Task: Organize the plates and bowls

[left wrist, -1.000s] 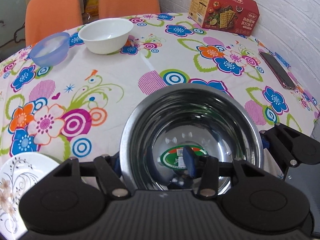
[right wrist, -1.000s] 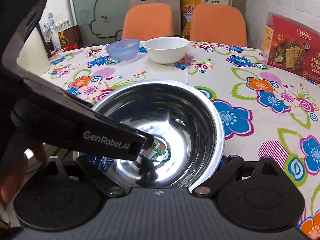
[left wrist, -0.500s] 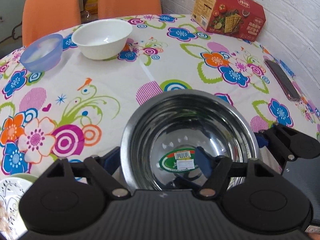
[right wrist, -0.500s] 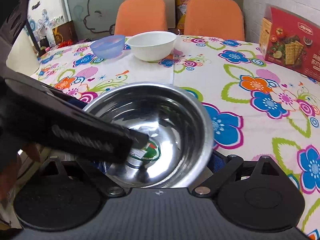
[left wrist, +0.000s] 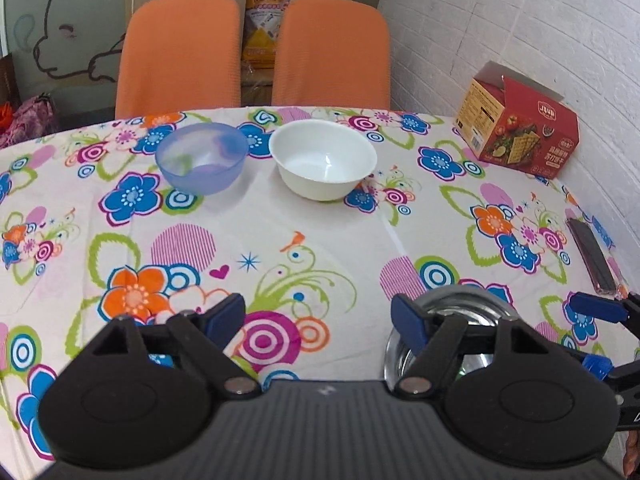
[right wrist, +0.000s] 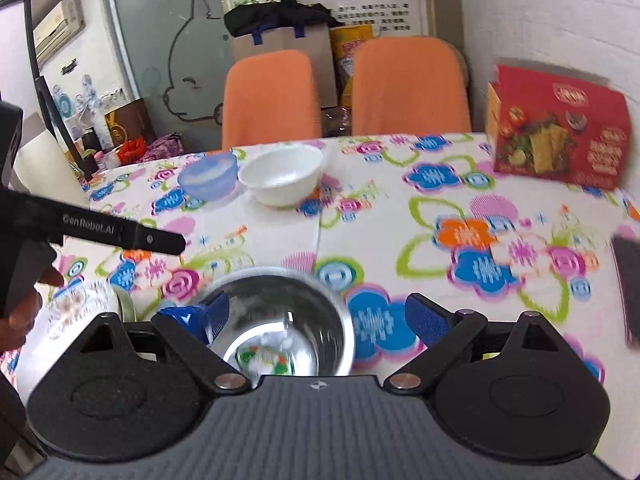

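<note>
The steel bowl with a green sticker inside rests on the flowered tablecloth. My right gripper is open above it, its left finger over the bowl's left rim and its right finger well clear. My left gripper is open over bare cloth, and the steel bowl shows just behind its right finger. A white bowl and a blue plastic bowl stand side by side at the far edge. A patterned white plate lies left of the steel bowl.
A red cracker box stands at the back right by the brick wall. A dark phone lies near the right edge. Two orange chairs are behind the table. A hand holds the left gripper's body.
Both grippers pulled back and up from the steel bowl. The left one swung left, so the bowl is now off to its right. The right view is blurred by motion.
</note>
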### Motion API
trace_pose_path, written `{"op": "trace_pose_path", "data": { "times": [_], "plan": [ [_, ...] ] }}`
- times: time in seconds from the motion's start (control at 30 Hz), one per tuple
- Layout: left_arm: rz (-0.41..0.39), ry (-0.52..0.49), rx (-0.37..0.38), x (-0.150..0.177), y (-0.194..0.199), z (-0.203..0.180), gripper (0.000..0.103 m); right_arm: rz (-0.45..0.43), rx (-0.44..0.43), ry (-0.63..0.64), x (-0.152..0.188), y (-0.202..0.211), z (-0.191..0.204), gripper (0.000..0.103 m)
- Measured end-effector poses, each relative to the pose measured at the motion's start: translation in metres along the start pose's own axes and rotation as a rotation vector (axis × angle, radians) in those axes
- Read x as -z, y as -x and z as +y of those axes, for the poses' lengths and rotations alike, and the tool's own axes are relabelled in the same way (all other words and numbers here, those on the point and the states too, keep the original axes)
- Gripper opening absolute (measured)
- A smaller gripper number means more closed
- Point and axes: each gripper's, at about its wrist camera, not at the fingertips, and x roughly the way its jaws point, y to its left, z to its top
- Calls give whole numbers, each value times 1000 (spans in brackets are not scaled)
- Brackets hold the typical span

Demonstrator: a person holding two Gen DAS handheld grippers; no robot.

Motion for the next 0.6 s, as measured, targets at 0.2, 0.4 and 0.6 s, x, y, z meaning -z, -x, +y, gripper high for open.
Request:
{"op": "trace_pose_path", "data": {
  "times": [0.2,0.4,0.6],
  "plan": [
    [-43,177,45,-41,-10,18,74,23,-43,-19,-78,-51,-8,83],
    [-10,413,34,-68,-60,35,74,123,18,37,-109,-142,-11,83],
    [43,510,16,-88,-104,52,74,107,-10,161,-103,-160,-8,82]
  ]
}}
